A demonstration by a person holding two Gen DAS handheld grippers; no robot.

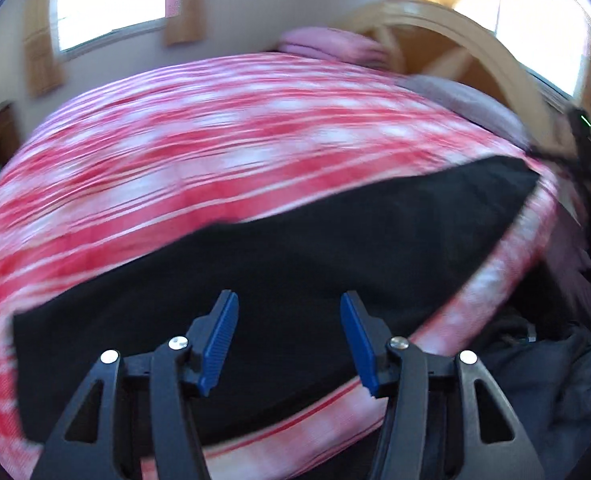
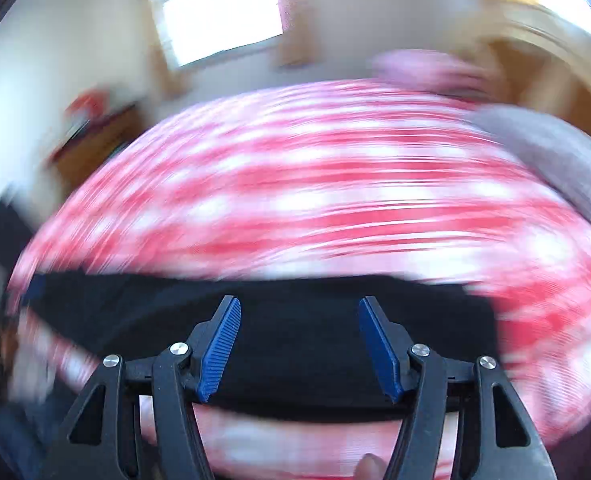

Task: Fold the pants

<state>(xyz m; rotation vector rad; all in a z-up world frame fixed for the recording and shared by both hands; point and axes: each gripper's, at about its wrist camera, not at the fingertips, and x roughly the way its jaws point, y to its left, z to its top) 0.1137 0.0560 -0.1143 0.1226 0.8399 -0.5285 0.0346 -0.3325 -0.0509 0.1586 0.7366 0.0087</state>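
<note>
Pants [image 1: 279,264] lie flat and black on the red-and-white checked bedspread [image 1: 199,140], stretching out just ahead of both your sets of jaws and passing beneath them. Your left gripper [image 1: 289,336] has its blue pads [image 1: 219,344] spread wide, nothing between them, dark fabric showing through the gap. Your right gripper [image 2: 299,344] is the same: jaws wide apart, holding nothing, above the pants [image 2: 295,340]. Beyond the jaws, far side of the bed, you've got a grey pillow [image 1: 459,100] and a pink one [image 1: 331,42]. Both views are motion-blurred.
</note>
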